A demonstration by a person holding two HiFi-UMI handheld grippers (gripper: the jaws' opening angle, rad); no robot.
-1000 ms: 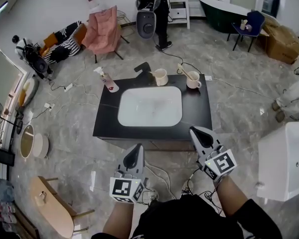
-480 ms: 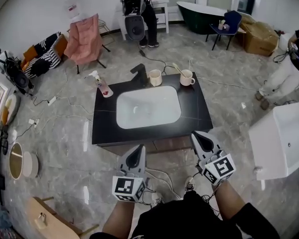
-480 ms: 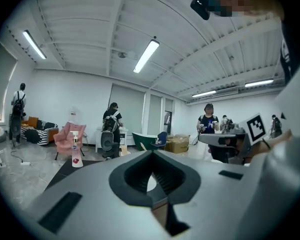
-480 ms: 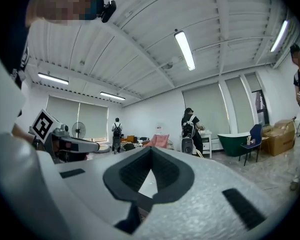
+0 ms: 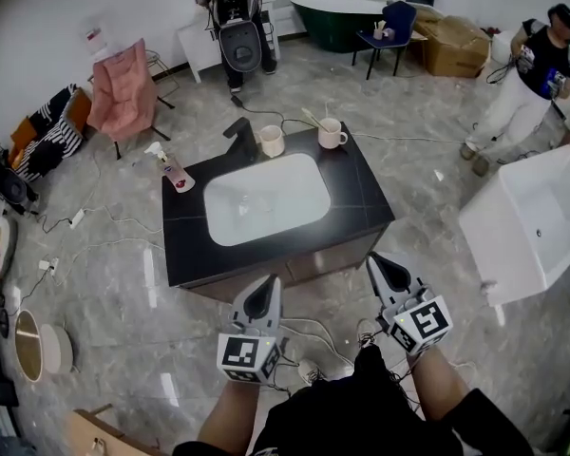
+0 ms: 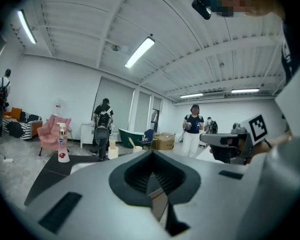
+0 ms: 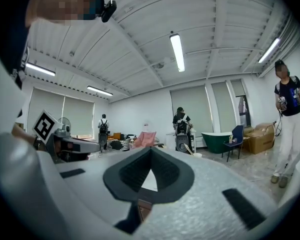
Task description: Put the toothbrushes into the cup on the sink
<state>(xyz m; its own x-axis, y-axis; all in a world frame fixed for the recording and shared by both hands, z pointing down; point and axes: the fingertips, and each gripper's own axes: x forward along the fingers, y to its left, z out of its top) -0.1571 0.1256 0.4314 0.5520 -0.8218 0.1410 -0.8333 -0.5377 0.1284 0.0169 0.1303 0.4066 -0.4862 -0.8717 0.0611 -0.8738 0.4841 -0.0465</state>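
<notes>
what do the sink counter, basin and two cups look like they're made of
Counter: black with faint pale lines and a low sheen, so likely stone or a stone-look slab. Basin: smooth glossy white, probably ceramic. Cup by the faucet and the other cup: cream, thick-walled, probably ceramic, though too small to be sure.

Sink: black top w/ a white bowl in the middle, bowl looks bare. 2 pale cups stand upright at the far edge, near each other but not touching. Left cup is just beside the black tap; can't tell what's in it. Right cup has a handle. 1 light toothbrush stands in it, tilted to the left.
</notes>
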